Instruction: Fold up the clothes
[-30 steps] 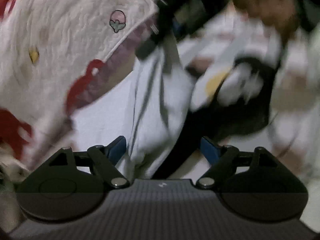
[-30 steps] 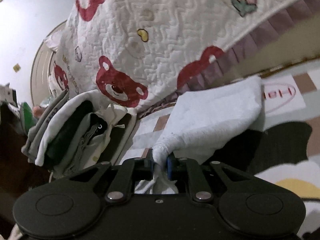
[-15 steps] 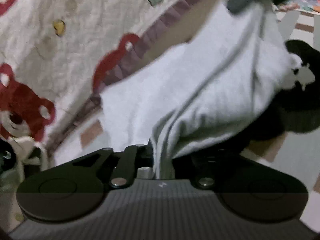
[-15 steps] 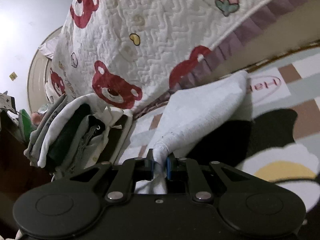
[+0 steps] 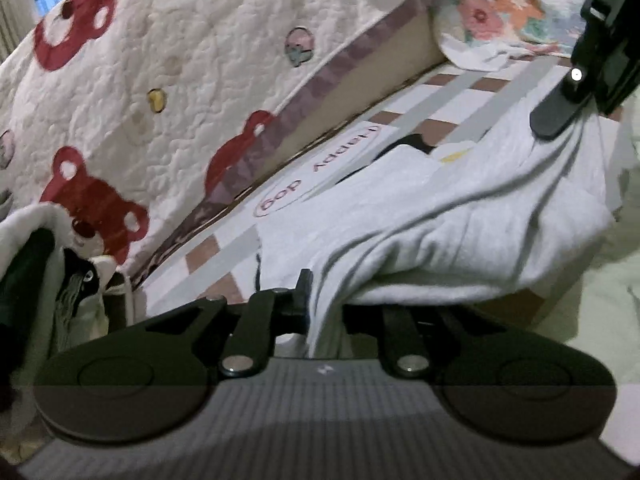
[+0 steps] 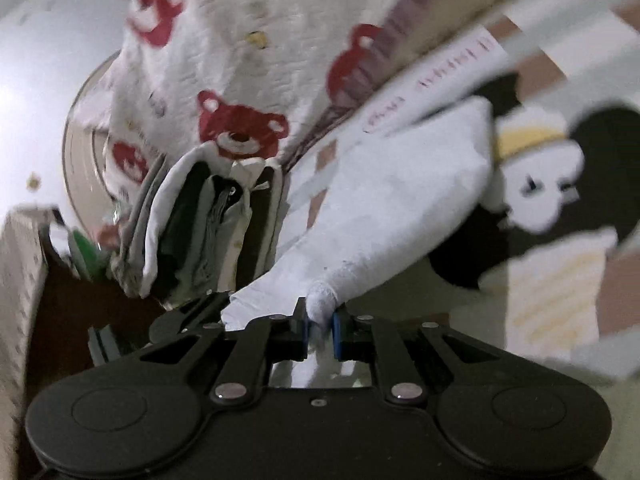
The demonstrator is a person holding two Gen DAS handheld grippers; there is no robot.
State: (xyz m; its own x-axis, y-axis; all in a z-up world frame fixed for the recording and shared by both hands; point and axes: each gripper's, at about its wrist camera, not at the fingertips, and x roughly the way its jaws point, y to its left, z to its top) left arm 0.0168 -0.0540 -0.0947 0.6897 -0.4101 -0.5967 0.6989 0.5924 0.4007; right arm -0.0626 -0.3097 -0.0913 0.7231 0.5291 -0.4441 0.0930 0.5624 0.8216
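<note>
A white garment point(image 5: 460, 216) hangs stretched between my two grippers above a patterned floor mat point(image 5: 248, 240). My left gripper point(image 5: 324, 312) is shut on one bunched edge of it; cloth drapes over the right finger. My right gripper point(image 6: 320, 322) is shut on another bunched corner of the white garment point(image 6: 400, 208), which spreads away over the mat point(image 6: 560, 272). The right gripper also shows at the top right of the left wrist view point(image 5: 568, 108), pinching the far end of the cloth.
A bed with a white quilt with red bears point(image 5: 160, 80) runs along the left. A stack of folded clothes point(image 6: 200, 220) stands by the bed. A floral cushion point(image 5: 500, 12) lies at the far end. A dark wooden piece point(image 6: 80, 312) is at the lower left.
My left gripper was open a second ago and has shut on the garment. Both grippers have moved apart and lifted, and the garment now stretches between them.
</note>
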